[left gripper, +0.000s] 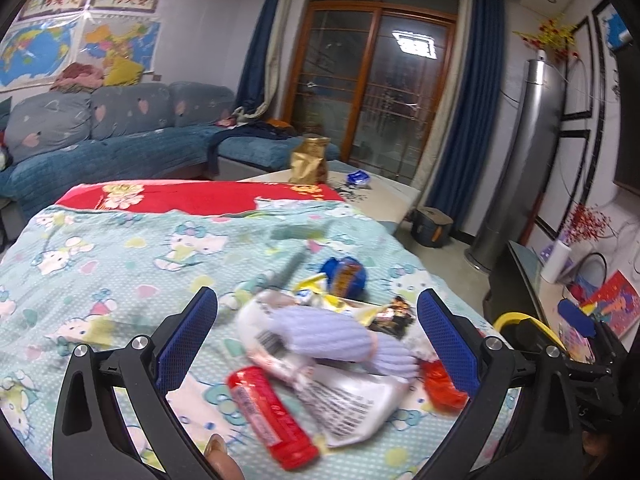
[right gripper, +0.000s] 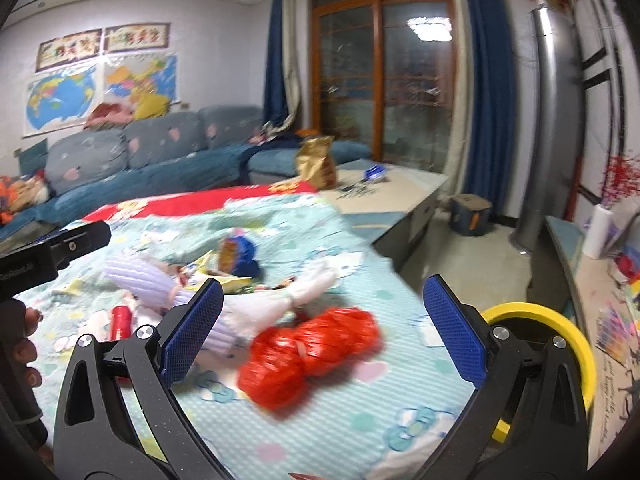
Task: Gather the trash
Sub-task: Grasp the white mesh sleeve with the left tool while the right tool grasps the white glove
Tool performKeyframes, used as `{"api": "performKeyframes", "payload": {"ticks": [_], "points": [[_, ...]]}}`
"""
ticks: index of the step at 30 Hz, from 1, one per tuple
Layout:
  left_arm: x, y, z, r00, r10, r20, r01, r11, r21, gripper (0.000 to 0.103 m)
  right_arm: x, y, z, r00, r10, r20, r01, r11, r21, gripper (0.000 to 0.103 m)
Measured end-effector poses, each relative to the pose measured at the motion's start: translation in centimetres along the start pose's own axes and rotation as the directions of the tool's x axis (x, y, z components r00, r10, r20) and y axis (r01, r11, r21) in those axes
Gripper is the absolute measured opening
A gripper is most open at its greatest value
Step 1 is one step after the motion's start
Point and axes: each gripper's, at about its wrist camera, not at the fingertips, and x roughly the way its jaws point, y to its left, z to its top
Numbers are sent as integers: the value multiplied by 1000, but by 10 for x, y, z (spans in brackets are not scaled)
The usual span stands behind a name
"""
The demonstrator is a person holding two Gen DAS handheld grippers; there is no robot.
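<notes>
- Hovering wide open over the litter pile, left gripper (left gripper: pixel 318 326); blue-padded jaws spread, nothing held.
- Between those jaws in the left wrist view: lavender ribbed soft bundle (left gripper: pixel 340 334) lying across a crumpled white printed plastic wrapper (left gripper: pixel 352 400); red cylindrical tube with white label (left gripper: pixel 268 416) just beside, nearer the left finger.
- Spread equally wide and empty, right gripper (right gripper: pixel 324 324); crumpled red plastic bag (right gripper: pixel 312 354) on the bedding between its jaws, not touched by either pad.
- Behind the red bag: knotted white plastic bag (right gripper: pixel 296 294), then yellow snack wrappers (right gripper: pixel 224 280) and a blue round packet with orange label (right gripper: pixel 238 254); contacts blurred, cannot tell.
- All litter resting on a pale turquoise cartoon-cat bedsheet (right gripper: pixel 320 420), with a red floral cloth (left gripper: pixel 192 196) at its far edge.
- Farther out: gold foil bag (left gripper: pixel 308 160) upright on a pale low table (left gripper: pixel 392 196); blue sofa (left gripper: pixel 120 140) along the wall.
</notes>
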Motion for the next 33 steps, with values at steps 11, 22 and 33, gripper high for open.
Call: {"api": "performKeyframes", "payload": {"ticks": [11,22,33], "points": [[22,37,-1,992,6,-125,-12,999,-47,96,50,28,-3,978,85,-192,-102,992,-81,80],[52,24,-11,963,-133,-236,109,988,-111,62,78,30,-16,938,144,-314,-181,979,-94,13],[48,15,-10,959,-169,-228,143,982,-127,23,57,23,-4,959,186,-213,-203,977,-61,4]]}}
